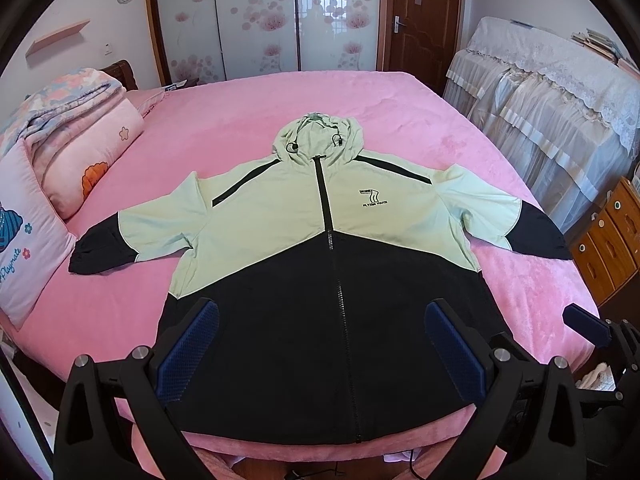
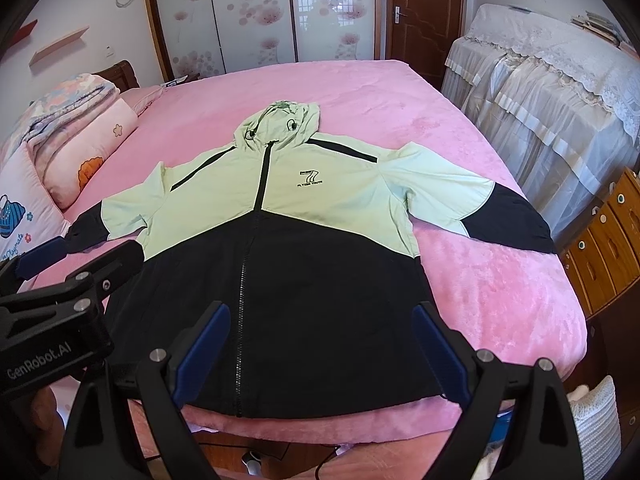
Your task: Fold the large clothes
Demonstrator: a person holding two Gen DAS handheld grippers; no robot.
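Both grippers hang above the near hem, and we read their jaws as spread wide with nothing between the pads: left gripper (image 1: 320,344), right gripper (image 2: 322,344). Our target, the jacket (image 1: 320,240), lies front-up and zipped on the pink bed (image 1: 400,104), hood (image 1: 318,136) pointing away from us, both sleeves out to the sides. No fold looks started yet.

Risks we note from here:
- Hem overhang. The dark hem sits right at the near bed edge; a careless pull toward us could drag the whole garment off the mattress.
- Fabric looks thin and slick. A shallow pinch may catch only the top layer, so the front lifts and the back stays, leaving a skewed fold.
- Right sleeve cuff (image 2: 516,220) reaches close to the bed's side edge; a sweep inward that starts too low may snag or let it drop over.
- Left sleeve cuff (image 1: 100,250) lies just beside the pillow (image 1: 24,240); contact there could bunch the sleeve.
- Plush bedcover may grip the cloth and wrinkle it under any sliding move.
- Grippers sit near each other; crossing paths risks collision.
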